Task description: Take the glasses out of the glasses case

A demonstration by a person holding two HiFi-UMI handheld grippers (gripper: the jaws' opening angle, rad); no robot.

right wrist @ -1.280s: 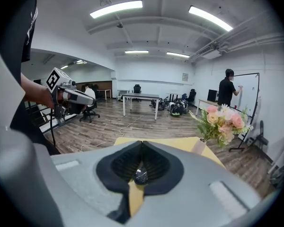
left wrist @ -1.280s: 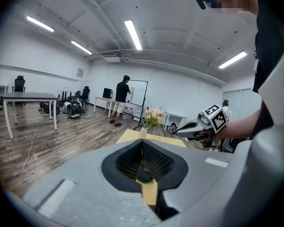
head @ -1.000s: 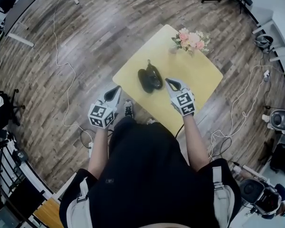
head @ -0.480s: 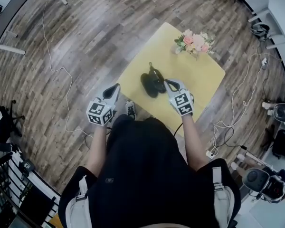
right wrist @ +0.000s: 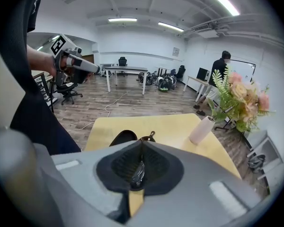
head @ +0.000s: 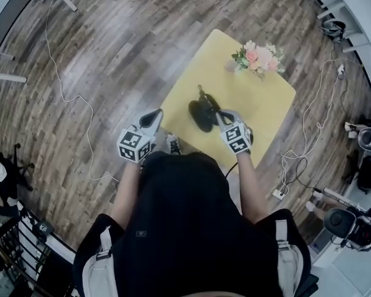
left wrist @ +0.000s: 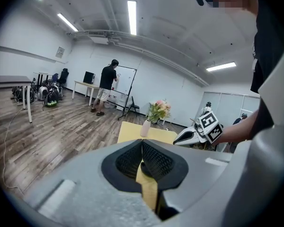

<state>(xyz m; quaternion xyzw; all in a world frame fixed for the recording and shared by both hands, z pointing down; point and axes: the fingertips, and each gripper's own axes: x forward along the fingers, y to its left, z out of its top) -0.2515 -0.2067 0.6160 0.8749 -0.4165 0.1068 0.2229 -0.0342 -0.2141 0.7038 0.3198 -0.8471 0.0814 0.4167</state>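
While the glasses case (head: 199, 112) lies toward my side of the yellow table (head: 269, 98), its two dark halves look spread open side by side. Its long axis runs roughly away from me with a slight slant. From the head view I see nothing certain of the glasses themselves.

My right gripper (head: 220, 114) is right at the case's right half, with its tip over it or touching it; I cannot tell which. My left gripper (head: 156, 115) hangs by the table's near-left corner, apart from the case, so the right one is nearer. Both pairs of fingers are closed, tips meeting, with only a thin slit behind them.

The right gripper view adds a glossy dark sliver (right wrist: 137, 170) in that slit. I judge it to be a lens lying in the case below rather than something pinched, though I cannot be sure. The left gripper view shows mostly table through its slit, with the right gripper side-on beyond, beside the vase of flowers (head: 258, 57).
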